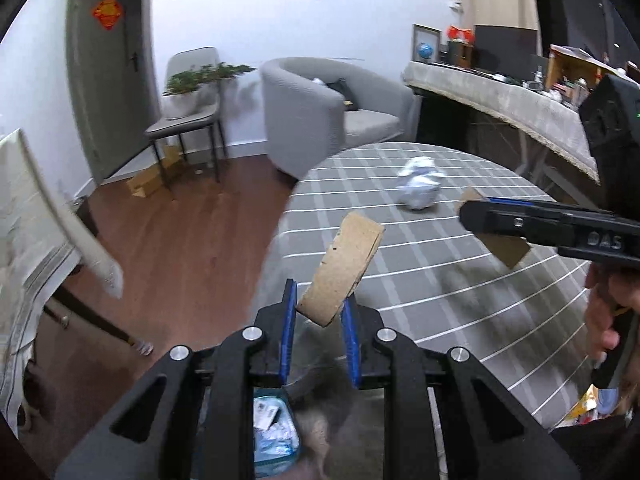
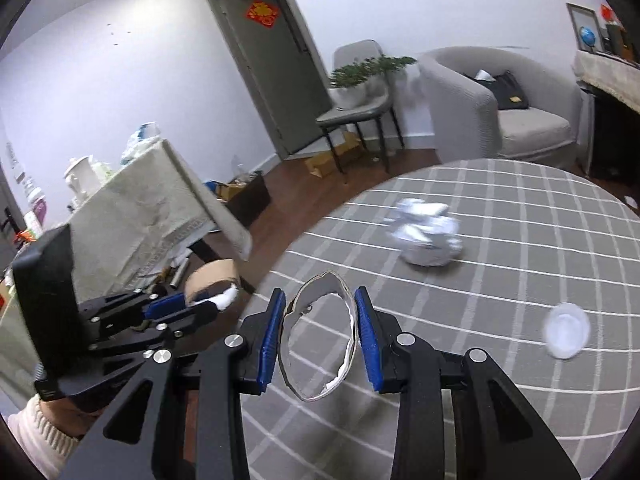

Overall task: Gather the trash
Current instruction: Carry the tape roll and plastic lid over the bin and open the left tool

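A: Cardboard, both pieces. The left gripper has its fingers clamped on a flattened cardboard tube, held up past the edge of the counter. The right gripper has its fingers pressed on the sides of a second cardboard tube, squashed to an oval, over the checked cloth.

B: How will they handle?

A: I'd judge them light and thin-walled. They crush easily, so pinching across the flat sides suits them, and they shouldn't slip from the blue pads.

B: What is left?

A: A crumpled paper ball sits mid-counter, and a small white lid lies nearer the right. The ball looks soft and light; take it across the middle. The lid is thin, so grip its rim.

B: And a bin?

A: A container of white scraps shows below the left gripper, probably the bin.
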The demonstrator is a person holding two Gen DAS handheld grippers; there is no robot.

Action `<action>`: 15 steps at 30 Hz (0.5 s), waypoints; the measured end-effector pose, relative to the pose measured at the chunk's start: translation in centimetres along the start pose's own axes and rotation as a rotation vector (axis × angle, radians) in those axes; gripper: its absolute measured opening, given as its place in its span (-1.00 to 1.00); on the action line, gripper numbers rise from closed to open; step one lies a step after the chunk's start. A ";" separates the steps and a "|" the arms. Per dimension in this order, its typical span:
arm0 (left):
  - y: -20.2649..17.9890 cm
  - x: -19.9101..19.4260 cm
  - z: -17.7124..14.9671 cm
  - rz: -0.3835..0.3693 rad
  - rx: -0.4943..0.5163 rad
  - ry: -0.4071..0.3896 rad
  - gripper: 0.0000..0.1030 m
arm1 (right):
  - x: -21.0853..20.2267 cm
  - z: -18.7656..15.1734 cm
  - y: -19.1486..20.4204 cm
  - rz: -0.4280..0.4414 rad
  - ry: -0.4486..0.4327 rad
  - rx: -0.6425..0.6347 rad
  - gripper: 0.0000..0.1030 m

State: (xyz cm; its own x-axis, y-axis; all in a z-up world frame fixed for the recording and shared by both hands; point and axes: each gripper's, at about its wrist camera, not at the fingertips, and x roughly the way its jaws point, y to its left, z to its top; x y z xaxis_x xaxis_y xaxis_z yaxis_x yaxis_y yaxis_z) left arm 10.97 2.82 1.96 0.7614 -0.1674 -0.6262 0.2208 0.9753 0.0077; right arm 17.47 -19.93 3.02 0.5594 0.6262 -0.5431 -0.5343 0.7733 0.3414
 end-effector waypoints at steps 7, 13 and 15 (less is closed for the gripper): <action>4.9 0.0 -2.3 0.085 -0.042 0.048 -0.55 | 2.9 0.4 3.9 0.041 0.031 -0.047 -0.30; 9.5 1.8 -5.0 0.137 -0.099 0.145 -0.55 | 5.6 0.5 7.4 0.098 0.058 -0.071 -0.30; 10.6 2.5 -5.7 0.151 -0.106 0.176 -0.55 | 6.5 0.4 8.4 0.111 0.075 -0.081 -0.30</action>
State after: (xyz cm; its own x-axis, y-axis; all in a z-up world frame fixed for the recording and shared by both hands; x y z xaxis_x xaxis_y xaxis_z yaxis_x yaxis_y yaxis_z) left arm 11.71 13.57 -4.00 0.6607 -0.0003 -0.7507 0.0406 0.9986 0.0353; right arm 16.91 -9.35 2.65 0.4469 0.6956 -0.5625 -0.6412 0.6876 0.3407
